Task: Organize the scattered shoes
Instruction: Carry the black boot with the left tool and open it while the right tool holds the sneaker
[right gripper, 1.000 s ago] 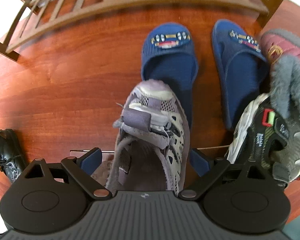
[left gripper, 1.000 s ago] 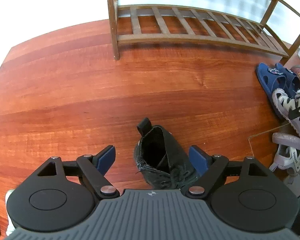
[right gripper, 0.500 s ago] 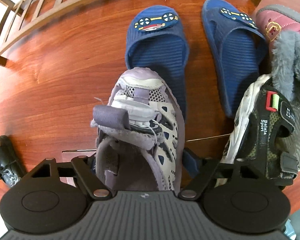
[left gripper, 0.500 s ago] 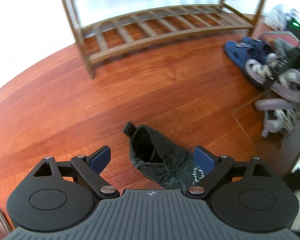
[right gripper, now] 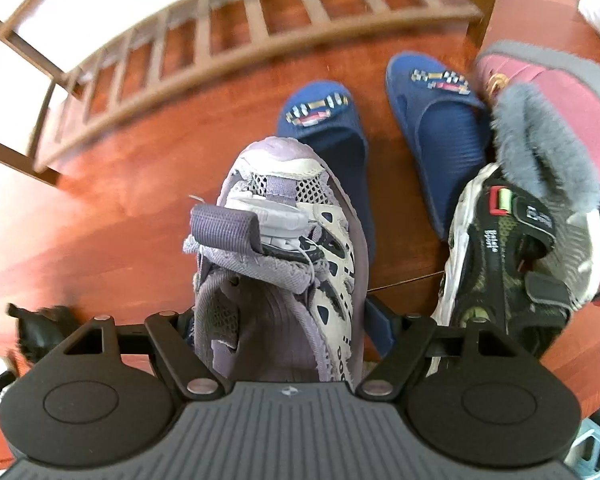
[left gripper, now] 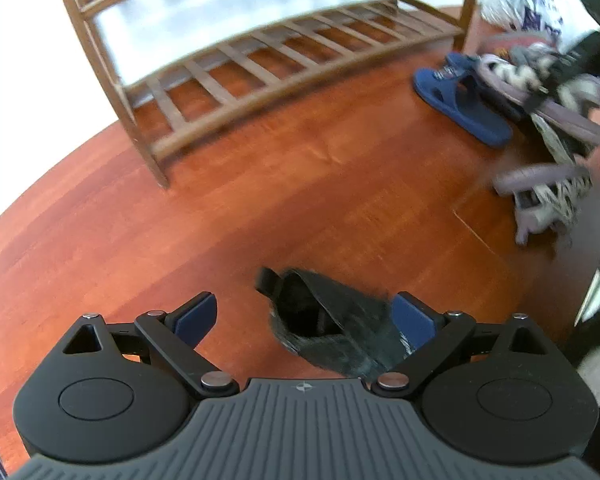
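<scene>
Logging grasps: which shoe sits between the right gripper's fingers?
The lilac mesh sneaker, clamped at its heel by the right gripper; the blue slippers lie on the floor beyond.

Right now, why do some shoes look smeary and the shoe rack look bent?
In the left wrist view, motion blur smears the black boot and the far lilac sneaker; in the right wrist view, the gripped lilac sneaker stays sharp while the wooden shoe rack blurs. Both fisheye lenses bow the rack's straight rails, and the bright wall behind is washed out.
</scene>
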The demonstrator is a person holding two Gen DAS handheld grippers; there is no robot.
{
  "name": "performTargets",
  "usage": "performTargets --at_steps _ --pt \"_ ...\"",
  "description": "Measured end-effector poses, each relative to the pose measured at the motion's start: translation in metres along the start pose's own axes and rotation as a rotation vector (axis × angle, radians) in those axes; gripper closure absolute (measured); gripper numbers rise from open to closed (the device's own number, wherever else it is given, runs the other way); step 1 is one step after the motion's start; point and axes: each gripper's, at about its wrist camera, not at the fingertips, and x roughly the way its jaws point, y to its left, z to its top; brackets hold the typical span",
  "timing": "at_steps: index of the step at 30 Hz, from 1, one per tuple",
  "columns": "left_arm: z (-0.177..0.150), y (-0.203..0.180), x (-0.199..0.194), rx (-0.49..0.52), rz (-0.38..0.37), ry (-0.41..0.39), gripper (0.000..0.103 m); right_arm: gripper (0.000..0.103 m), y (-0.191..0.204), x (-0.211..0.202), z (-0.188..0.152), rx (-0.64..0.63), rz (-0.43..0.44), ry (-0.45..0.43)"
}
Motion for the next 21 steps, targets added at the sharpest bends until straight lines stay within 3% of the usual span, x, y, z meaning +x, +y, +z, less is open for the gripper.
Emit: performTargets --at_steps 3,5,8,10,11,18,21 --pt "0.003 0.012 0.002 -0.010 -0.016 0.003 0.010 0.022 0.002 -0.018 -0.014 0.014 0.031 -0.027" --pt "0.006 0.021 0.005 -0.012 -0.034 0.012 0.018 0.022 0.008 -0.034 -0.030 0.031 0.048 -0.048" --pt "0.010 0.032 0.014 0.002 -0.075 0.046 0.039 0.022 0.012 -0.052 -0.046 0.039 0.046 -0.072" --pt "0.010 0.034 0.018 0.017 -0.087 0.058 0.061 0.022 0.018 -0.055 -0.055 0.044 0.042 -0.085" --pt "0.009 0.035 0.020 0.025 -0.093 0.064 0.065 0.022 0.022 -0.058 -0.061 0.049 0.040 -0.093" --pt "0.006 0.040 0.035 0.049 -0.162 0.095 0.068 0.022 0.038 -0.074 -0.104 0.089 0.010 -0.132" --pt "0.007 0.046 0.044 0.006 -0.167 0.128 0.079 0.022 0.043 -0.077 -0.120 0.108 -0.003 -0.140"
